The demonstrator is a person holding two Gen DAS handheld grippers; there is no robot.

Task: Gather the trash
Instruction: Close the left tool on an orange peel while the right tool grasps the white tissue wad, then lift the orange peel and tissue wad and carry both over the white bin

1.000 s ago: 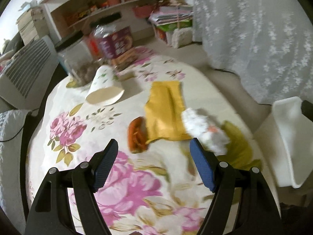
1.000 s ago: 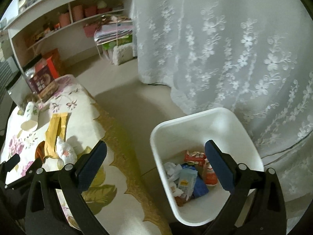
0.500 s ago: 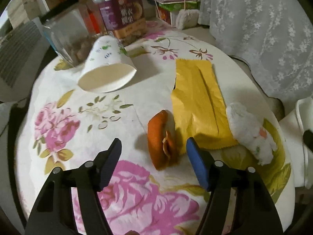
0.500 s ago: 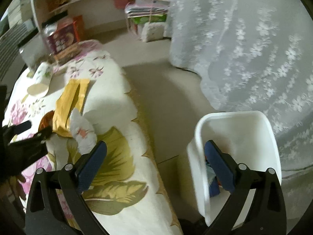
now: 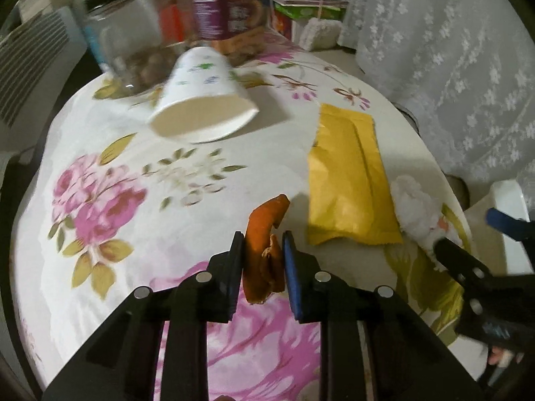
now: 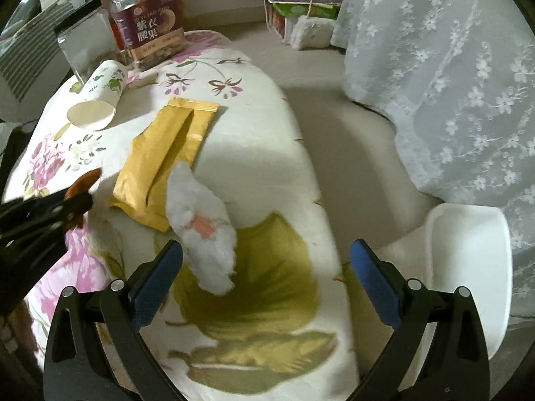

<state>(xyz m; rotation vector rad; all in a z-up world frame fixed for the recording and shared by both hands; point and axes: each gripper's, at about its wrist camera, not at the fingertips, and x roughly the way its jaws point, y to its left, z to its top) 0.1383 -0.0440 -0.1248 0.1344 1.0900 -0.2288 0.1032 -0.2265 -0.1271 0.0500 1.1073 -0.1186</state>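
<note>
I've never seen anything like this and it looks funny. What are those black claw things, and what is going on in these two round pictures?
Those claws are grabbers. A person holds one in each hand, and each carries a small camera that looks out along its two fingers. That is why the pictures look round and bent.

One picture comes from the left gripper. It is shut on a piece of orange peel. The other comes from the right gripper, which is open and holds nothing. A crumpled white tissue lies just ahead of it.

Both look at a table with a flowery cloth. On it lie a yellow packet and a paper cup tipped on its side. Two jars stand at the far end. The white bin beside the table is for the trash.
</note>
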